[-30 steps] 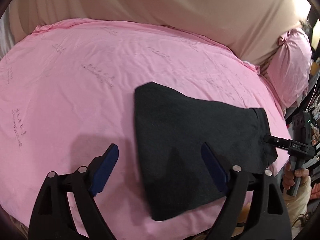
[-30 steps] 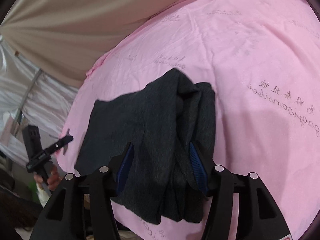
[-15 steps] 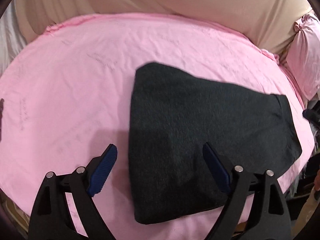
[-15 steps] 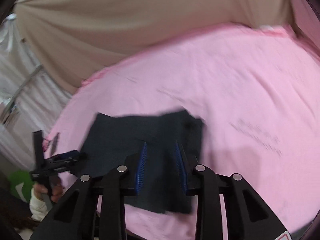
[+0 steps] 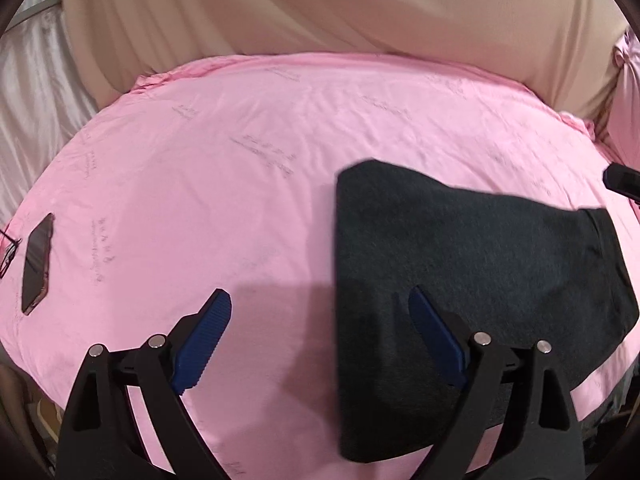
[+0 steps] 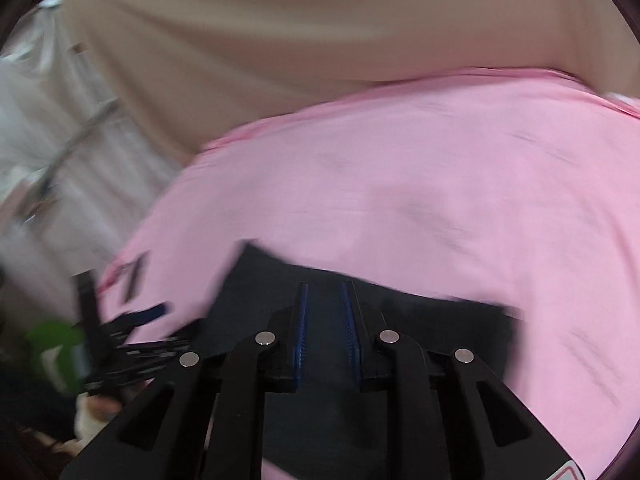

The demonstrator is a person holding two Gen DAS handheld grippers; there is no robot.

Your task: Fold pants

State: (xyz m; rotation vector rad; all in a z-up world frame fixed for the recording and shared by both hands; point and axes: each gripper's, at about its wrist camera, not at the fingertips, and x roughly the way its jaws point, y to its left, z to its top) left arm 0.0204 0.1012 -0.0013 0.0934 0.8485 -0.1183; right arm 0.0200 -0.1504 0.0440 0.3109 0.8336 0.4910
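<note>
Pants [image 5: 472,264], dark grey and folded into a flat, roughly four-sided stack, lie on the right side of a pink bed sheet [image 5: 224,168] in the left wrist view, with the waistband end toward the right edge of the bed.

Left hand-held gripper [image 5: 320,312] tilts down toward the bed, its jaws spread wide and just lately opening a little further. Nothing lies between its blue pads [image 5: 208,332]; the left one hangs over bare sheet, the right one over the near left part of the pants, and whether it touches the cloth cannot be told.

Right hand-held gripper [image 6: 326,312] also points down toward the pants, seen from the other side in a blurred picture. Its jaws have just been closing and now stand close together with a narrow gap; no cloth shows pinched between them, the pants lying below and beyond the tips. In the left wrist view only its dark tip shows at the far right edge. The left hand-held gripper, held by the person's hand [image 6: 100,408], appears at the lower left of the right wrist view.

A phone [image 5: 38,260] with a dark screen lies on the sheet near the bed's left edge, well apart from the pants. Beige fabric [image 5: 340,12] rises behind the bed, pale curtain [image 5: 28,92] hangs at the left, and a pink pillow [image 5: 626,92] sits at the far right.
</note>
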